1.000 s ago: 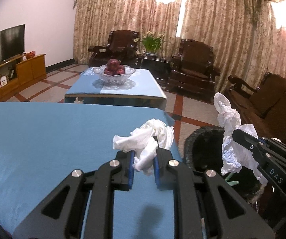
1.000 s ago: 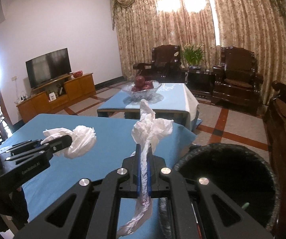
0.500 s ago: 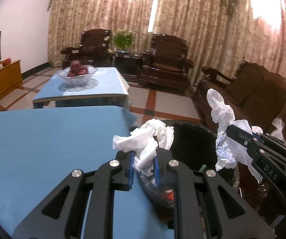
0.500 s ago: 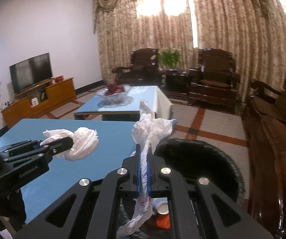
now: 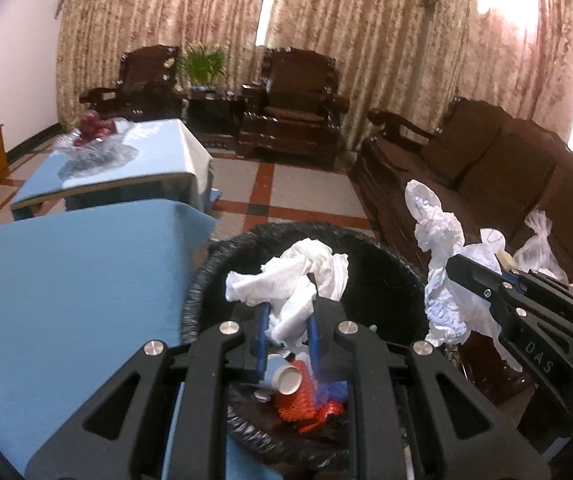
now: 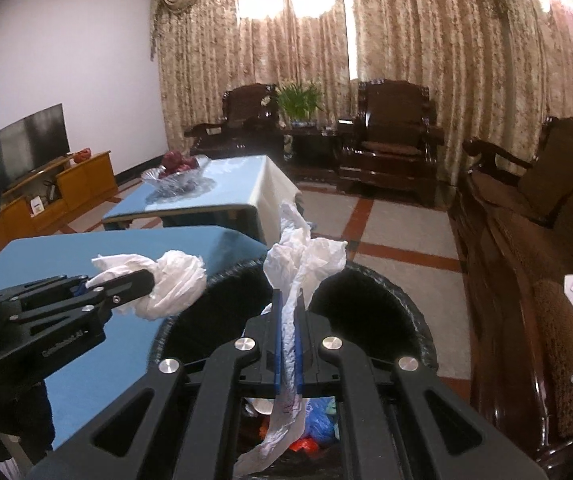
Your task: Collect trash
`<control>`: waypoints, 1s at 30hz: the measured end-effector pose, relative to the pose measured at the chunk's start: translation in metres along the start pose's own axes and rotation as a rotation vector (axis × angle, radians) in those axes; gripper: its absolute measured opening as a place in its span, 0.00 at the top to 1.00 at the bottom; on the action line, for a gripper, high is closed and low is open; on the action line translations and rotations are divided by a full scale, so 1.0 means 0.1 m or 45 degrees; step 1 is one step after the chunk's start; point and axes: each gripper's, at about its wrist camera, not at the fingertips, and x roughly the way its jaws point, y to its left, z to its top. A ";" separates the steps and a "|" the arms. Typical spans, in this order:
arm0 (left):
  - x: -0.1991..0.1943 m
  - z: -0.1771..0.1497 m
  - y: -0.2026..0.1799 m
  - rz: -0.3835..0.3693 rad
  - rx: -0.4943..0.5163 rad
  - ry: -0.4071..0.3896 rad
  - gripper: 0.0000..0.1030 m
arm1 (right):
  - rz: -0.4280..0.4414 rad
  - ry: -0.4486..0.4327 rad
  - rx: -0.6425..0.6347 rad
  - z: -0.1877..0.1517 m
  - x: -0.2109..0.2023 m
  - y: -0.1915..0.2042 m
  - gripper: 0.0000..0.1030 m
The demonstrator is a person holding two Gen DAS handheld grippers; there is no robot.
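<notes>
My left gripper (image 5: 286, 320) is shut on a crumpled white tissue (image 5: 290, 276) and holds it over the black bin (image 5: 198, 280). My right gripper (image 6: 288, 320) is shut on a long crumpled white tissue (image 6: 306, 256), also above the bin (image 6: 406, 300). In the left wrist view the right gripper (image 5: 482, 280) with its tissue (image 5: 442, 264) hangs over the bin's right rim. In the right wrist view the left gripper (image 6: 126, 280) with its tissue (image 6: 174, 280) is over the bin's left rim. Inside the bin lie a paper cup (image 5: 288, 378) and orange netting (image 5: 298, 400).
A blue-covered table (image 5: 66, 300) borders the bin on the left. A second blue table (image 6: 238, 184) with a glass fruit bowl (image 6: 174, 176) stands behind. A dark wooden sofa (image 6: 534, 248) is on the right, with white bags (image 5: 534, 244) on it. Armchairs line the curtains.
Both grippers have moved right, off the blue table, to above the bin, each still holding its tissue. The bin's contents have come into view.
</notes>
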 end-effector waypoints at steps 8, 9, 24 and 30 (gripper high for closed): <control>0.48 -0.03 -0.05 -0.026 -0.002 0.068 0.86 | -0.017 0.068 0.036 -0.14 0.37 -0.26 0.95; 0.54 -0.02 -0.05 -0.032 -0.003 0.075 0.86 | -0.019 0.074 0.036 -0.16 0.40 -0.28 0.95; 0.59 0.10 0.08 -0.052 -0.044 0.045 0.34 | -0.134 0.044 0.068 -0.23 0.46 -0.47 0.10; 0.18 0.11 0.14 -0.003 0.000 -0.025 0.15 | -0.112 0.007 0.067 -0.15 0.24 -0.36 0.06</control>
